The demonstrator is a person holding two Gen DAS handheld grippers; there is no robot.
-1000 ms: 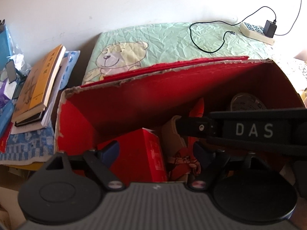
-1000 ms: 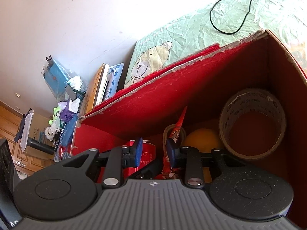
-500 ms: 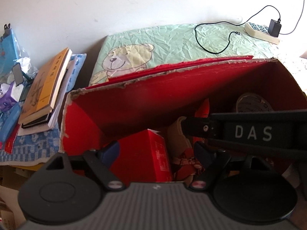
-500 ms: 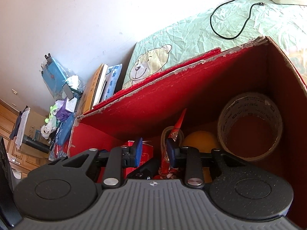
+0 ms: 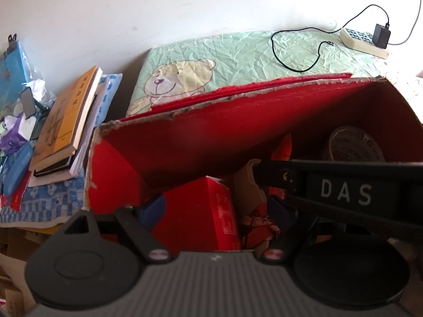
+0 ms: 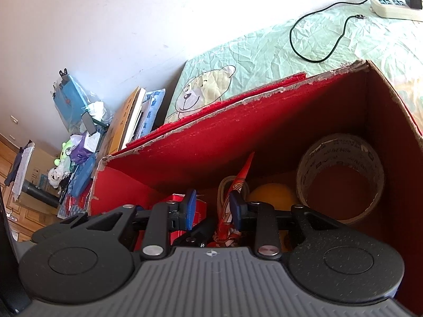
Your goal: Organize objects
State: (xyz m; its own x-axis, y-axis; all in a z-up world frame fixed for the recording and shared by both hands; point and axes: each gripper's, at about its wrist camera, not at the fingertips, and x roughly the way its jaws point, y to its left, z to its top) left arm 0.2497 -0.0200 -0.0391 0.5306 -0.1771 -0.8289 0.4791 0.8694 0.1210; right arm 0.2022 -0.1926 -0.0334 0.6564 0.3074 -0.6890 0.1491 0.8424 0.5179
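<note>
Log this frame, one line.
left hand-held gripper: open over red carton | right hand-held gripper: open, empty | tape roll, ball in box

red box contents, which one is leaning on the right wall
The tape roll: it stands on edge against the box's right wall, while the small red carton sits at the left and the orange ball between.

- Lighting — bright daylight; white wall [image 5: 185, 8] glares.
- Shadow — deep inside red box [image 6: 264, 137].
- Distortion — fisheye bending, dark corners.
- Focus — near gripper parts soft.
</note>
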